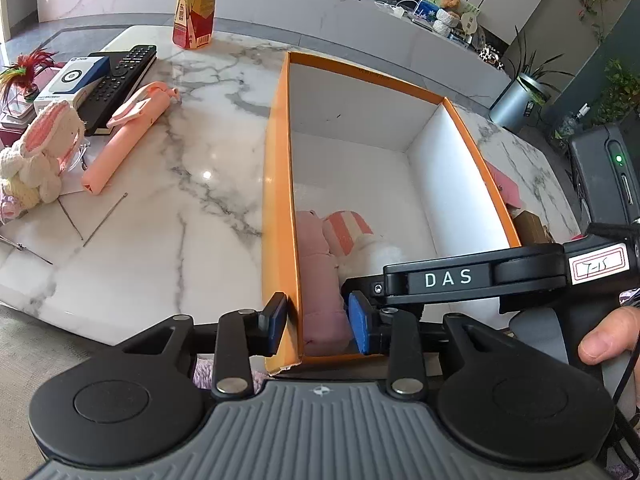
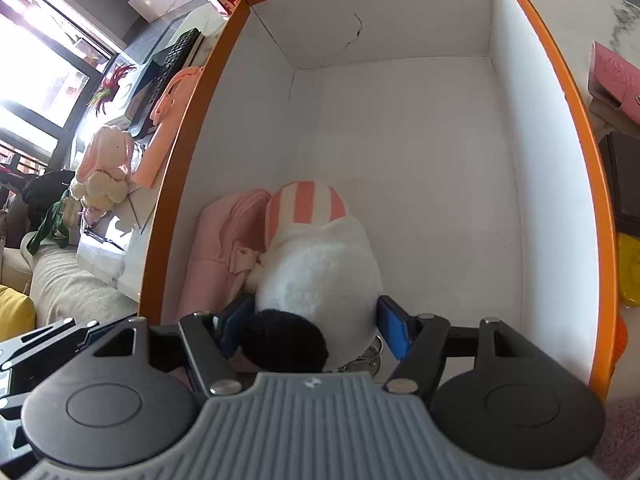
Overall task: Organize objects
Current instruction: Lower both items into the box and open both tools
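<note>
From my left wrist camera I see the left gripper [image 1: 318, 326] at six o'clock, its jaws straddling the near left wall of the orange box [image 1: 280, 160]: one blue pad sits outside the wall and the other inside, beside a pink cloth bundle [image 1: 322, 280] lying along that wall. The pads stand narrowly apart, and I cannot tell whether they press the cardboard or merely bracket it. The right gripper [image 2: 316, 322] reaches into the same box from three o'clock in the left view, with a person's thumb [image 1: 604, 344] on its handle. In the right wrist view its jaws sit either side of a white plush toy [image 2: 320, 268] with a pink-striped end and a black pompom [image 2: 286, 342] at six o'clock; the right pad stands just clear of the fluff, so I read this claw as open around the toy rather than clamped on it. The toy rests on the box floor in the near left corner, touching the pink bundle. Outside the box, on the marble table [image 1: 192, 200], a pink folded umbrella [image 1: 128, 136] lies at about ten o'clock, with a crocheted bunny [image 1: 36, 152] at nine o'clock, two remote controls [image 1: 120, 80] beyond them, and a tea bottle [image 1: 196, 8] at eleven o'clock. A pink wallet [image 2: 616, 76] lies right of the box at two o'clock in the right view.
</note>
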Available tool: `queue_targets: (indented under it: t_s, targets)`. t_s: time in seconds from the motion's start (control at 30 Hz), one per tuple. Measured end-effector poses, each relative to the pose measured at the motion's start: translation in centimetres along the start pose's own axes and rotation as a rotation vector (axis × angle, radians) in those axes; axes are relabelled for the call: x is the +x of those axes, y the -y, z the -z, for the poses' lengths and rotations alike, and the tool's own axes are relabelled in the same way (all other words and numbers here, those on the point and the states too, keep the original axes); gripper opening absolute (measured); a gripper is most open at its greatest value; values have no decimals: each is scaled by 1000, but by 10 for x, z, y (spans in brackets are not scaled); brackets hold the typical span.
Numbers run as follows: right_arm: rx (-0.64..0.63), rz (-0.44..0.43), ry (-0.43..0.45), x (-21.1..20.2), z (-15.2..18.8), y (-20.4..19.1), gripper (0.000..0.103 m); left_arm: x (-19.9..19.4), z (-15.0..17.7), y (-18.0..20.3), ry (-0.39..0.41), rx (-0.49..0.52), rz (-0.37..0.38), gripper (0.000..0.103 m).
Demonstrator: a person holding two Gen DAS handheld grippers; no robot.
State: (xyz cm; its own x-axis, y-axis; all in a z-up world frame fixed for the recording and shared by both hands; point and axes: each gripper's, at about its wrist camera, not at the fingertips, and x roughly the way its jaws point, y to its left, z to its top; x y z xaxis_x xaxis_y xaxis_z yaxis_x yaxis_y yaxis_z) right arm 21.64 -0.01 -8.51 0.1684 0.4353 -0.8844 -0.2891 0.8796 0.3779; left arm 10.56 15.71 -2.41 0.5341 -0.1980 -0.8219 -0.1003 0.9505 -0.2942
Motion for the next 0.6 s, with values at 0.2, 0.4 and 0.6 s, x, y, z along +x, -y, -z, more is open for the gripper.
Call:
queue_targets:
  t_s: [0.2,0.4,0.6]
  targets:
    - [57,-72,17,-17,2,12,70,-4,-2,2,22,3,7,39]
    - [41,-82,-19,-23,7,11,46,-3,-2,2,22,10,-6,35]
    - [-224,60,-12,-21,20,-25,43,-4,-1,3,23,18,-11,33]
